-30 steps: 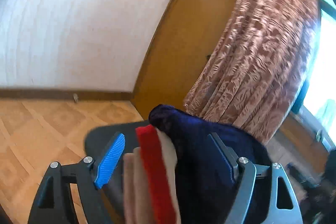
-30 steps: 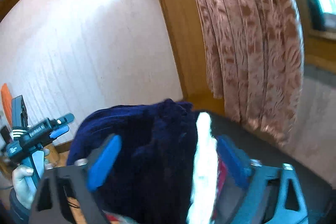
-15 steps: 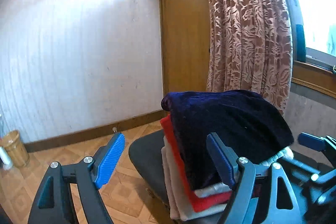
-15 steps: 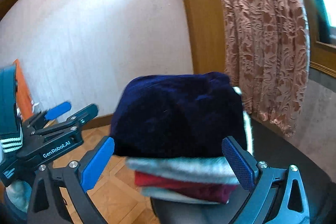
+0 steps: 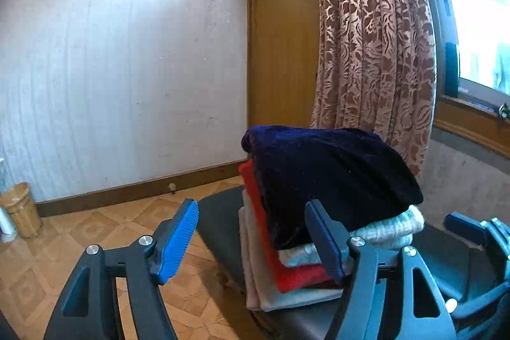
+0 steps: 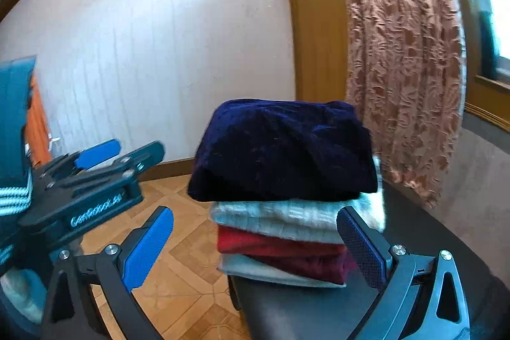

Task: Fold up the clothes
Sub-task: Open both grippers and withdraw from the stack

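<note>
A stack of folded clothes rests on a black seat (image 5: 220,212): a navy velvet piece (image 5: 328,174) on top, then a white knit (image 6: 280,219), a red garment (image 6: 280,247) and a grey one (image 6: 255,270). My left gripper (image 5: 251,239) sits just short of the stack's left side. Its jaws are closing, and no cloth is pressed between the pads. My right gripper (image 6: 255,247) faces the stack's front and stands open, its pads clear of the cloth. Each gripper also appears in the other's view: the left gripper (image 6: 127,153) and the right gripper (image 5: 471,231).
A patterned brown curtain (image 5: 373,37) hangs behind the seat beside a wooden door (image 5: 283,53) and a bright window (image 5: 478,5). A wooden bucket (image 5: 20,209) stands on the parquet floor by the white wall. A teal striped sleeve (image 6: 12,117) holds the left gripper.
Both grippers have drawn back from the stack, which filled their jaws a second ago and now sits apart on the seat. The left jaws have narrowed a little.
</note>
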### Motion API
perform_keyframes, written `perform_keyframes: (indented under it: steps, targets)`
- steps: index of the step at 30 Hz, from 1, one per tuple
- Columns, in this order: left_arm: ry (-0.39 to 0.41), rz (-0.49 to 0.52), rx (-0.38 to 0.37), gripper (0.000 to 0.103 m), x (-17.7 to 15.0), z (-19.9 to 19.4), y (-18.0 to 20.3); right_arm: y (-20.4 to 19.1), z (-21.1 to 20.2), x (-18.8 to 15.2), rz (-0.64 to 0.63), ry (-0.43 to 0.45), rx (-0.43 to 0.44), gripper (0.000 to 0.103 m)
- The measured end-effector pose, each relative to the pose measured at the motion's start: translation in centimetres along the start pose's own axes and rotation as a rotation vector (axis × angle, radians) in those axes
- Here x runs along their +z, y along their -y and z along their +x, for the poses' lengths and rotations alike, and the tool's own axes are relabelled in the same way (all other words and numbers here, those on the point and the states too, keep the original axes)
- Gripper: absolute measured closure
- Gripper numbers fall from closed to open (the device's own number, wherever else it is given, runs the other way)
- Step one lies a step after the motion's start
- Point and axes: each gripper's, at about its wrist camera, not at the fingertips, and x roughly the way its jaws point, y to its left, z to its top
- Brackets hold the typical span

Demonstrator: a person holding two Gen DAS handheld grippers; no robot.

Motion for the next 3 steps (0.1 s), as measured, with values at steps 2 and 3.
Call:
perform_keyframes:
  steps: [2,3]
  targets:
    - [-0.005,0.006,0.012,0.032,-0.22,-0.05,0.19,0.29,-0.70,-0.02,0.026,0.015,-0.031,0.000]
    - [-0.014,0.011,0.014,0.032,-0.33,-0.03,0.26,0.38,-0.96,-0.03,0.035,0.019,-0.042,0.000]
